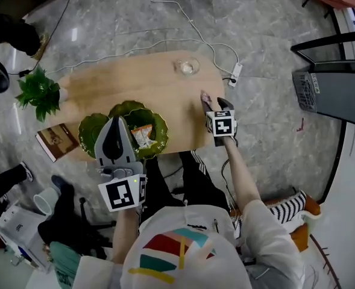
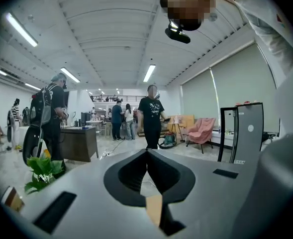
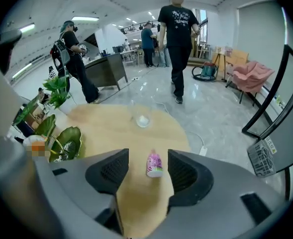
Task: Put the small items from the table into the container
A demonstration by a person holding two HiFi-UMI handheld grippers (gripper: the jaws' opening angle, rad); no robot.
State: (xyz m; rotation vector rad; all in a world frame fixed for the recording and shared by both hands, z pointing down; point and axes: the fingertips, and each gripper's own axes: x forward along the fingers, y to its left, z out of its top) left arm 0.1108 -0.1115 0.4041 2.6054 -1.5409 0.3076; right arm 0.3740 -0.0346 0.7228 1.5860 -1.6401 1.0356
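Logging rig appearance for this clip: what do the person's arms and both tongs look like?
The left tongs and right tongs have light grey bodies with black ribbed pads. Each carries a white cube printed with black square markers. No cables show on them. The sleeves are white.

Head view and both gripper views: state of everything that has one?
left gripper: shut, nothing between the jaws.
right gripper: open, pads clear of the pink item.
pink item: lying on the table between the right jaws, not gripped.
green leaf dish: holds one snack packet.
snack packet: inside the dish.
glass cup: upright at the table's far side, standing alone.
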